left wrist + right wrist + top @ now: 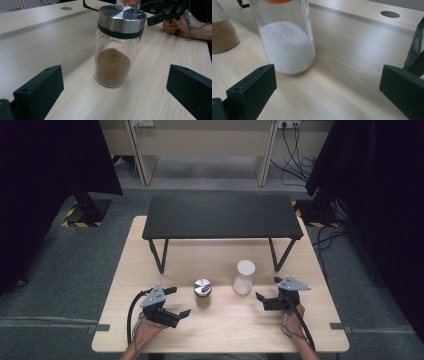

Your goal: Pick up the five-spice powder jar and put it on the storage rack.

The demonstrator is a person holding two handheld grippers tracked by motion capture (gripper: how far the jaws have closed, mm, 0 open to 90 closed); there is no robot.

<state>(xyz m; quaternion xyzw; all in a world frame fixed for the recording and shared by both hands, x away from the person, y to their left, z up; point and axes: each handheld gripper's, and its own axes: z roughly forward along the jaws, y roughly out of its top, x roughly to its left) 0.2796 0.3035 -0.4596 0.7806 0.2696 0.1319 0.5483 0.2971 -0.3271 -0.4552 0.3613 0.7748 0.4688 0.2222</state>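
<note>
Left gripper (176, 302), jaws wide and empty, faces the upright brown-powder jar (202, 293) just ahead of it on the table (225, 327). Farther right, the white-powder jar (244, 277) stands upright just left of the right gripper (268, 290), likewise wide open and empty.

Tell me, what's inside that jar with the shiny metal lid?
The jar is glass, so its contents show: a brown powder heaped in the lower part, with nothing visible above it. The metal lid hides the very top.
</note>
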